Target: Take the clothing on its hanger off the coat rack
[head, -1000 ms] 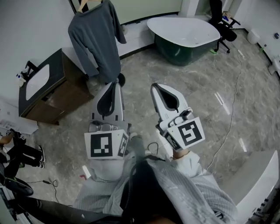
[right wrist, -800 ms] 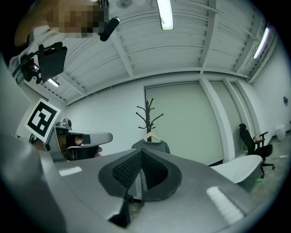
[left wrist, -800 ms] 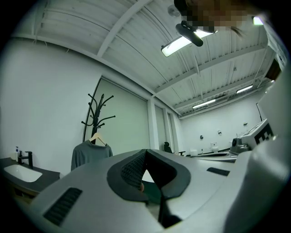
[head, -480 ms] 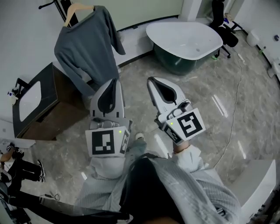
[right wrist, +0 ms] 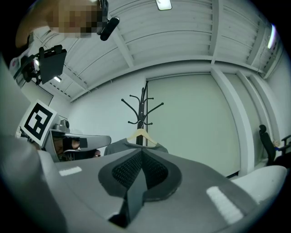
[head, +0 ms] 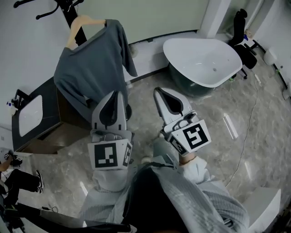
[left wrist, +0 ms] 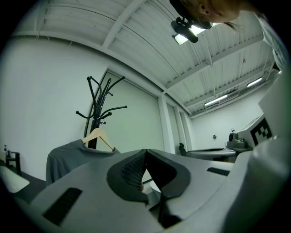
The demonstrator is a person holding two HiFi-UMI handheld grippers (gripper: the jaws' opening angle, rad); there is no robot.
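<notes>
A grey long-sleeved top [head: 91, 73] hangs on a wooden hanger [head: 78, 25] from a black coat rack [head: 68, 9] at the upper left of the head view. The rack [left wrist: 96, 109] and hanger [left wrist: 98, 137] also show in the left gripper view, and the rack [right wrist: 142, 109] with the hanger [right wrist: 142, 135] in the right gripper view. My left gripper [head: 116, 93] is shut and empty, its tip just short of the garment's lower hem. My right gripper [head: 158, 91] is shut and empty, to the right of the top.
A dark wooden vanity with a white basin [head: 32, 116] stands left of the rack. A white freestanding bathtub [head: 202, 59] sits at the upper right, with a black office chair [head: 243, 41] beyond it. A cable [head: 248, 123] runs over the marble floor.
Both grippers have come closer to the hanging top, and the view has tilted up so the hanger and the rack's arms now show. The jaws have stayed shut.
</notes>
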